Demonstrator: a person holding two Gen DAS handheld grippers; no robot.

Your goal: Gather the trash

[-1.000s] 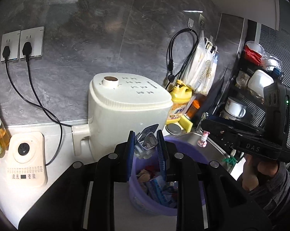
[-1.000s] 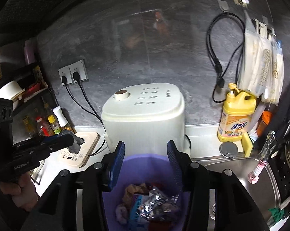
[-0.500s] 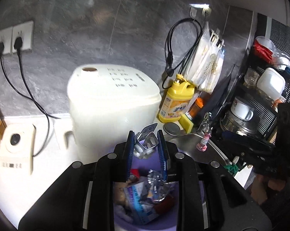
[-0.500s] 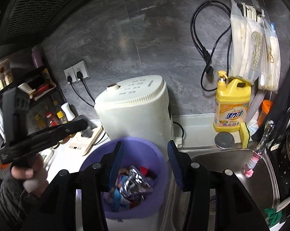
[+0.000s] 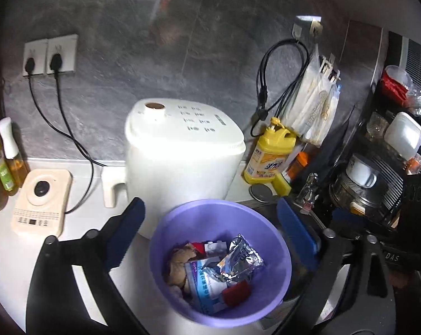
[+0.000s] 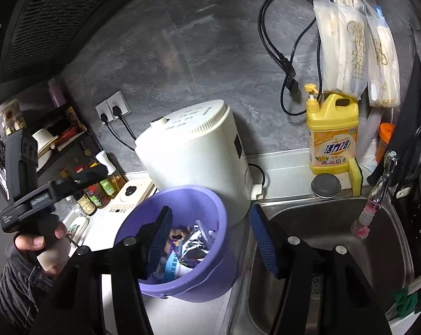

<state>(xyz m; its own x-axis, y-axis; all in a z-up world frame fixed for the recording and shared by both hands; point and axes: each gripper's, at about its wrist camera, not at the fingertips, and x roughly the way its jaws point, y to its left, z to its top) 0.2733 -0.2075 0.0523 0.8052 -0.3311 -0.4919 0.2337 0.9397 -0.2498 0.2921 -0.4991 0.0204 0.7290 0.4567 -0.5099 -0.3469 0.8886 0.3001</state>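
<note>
Above a purple plastic bin (image 5: 283, 254) on a white kitchen counter (image 5: 12, 256), the left gripper (image 5: 210, 237) hangs with its blue-padded jaws opening wide and nothing between them, seen through the left wrist camera. Inside the bin lies the collected trash: a crumpled silver foil wrapper (image 5: 239, 259), a blue-and-white packet (image 5: 205, 282), a red piece (image 5: 235, 293) and some brown scraps (image 5: 179, 265). Just behind the bin stands a white rice cooker (image 5: 182, 162); left of the cooker sits a cream-coloured appliance with a round black knob (image 5: 40, 201), and two black plugs (image 5: 43, 64) fill wall sockets above it. Right of the cooker is a yellow detergent bottle (image 5: 272, 153), with a black cable (image 5: 280, 83) and plastic bags (image 5: 319, 106) hanging on the grey stone wall. From the right wrist camera, the right gripper (image 6: 210, 237) points down over the bin's right rim and the counter edge beside the bin (image 6: 207, 206), its jaws opening with nothing gripped between the ribbed blue pads. Foil and printed wrappers (image 6: 191, 243) show inside the bin behind its left finger. Right of the bin lies a stainless steel sink (image 6: 378, 251) with a tap (image 6: 378, 187), and the detergent bottle (image 6: 333, 134) stands on the ledge behind the sink beside a yellow sponge (image 6: 355, 176). Left of the bin, a person's hand (image 6: 40, 245) in a dark sleeve (image 6: 18, 287) holds the black handle of the other gripper, in front of a shelf of sauce bottles (image 6: 96, 192).
</note>
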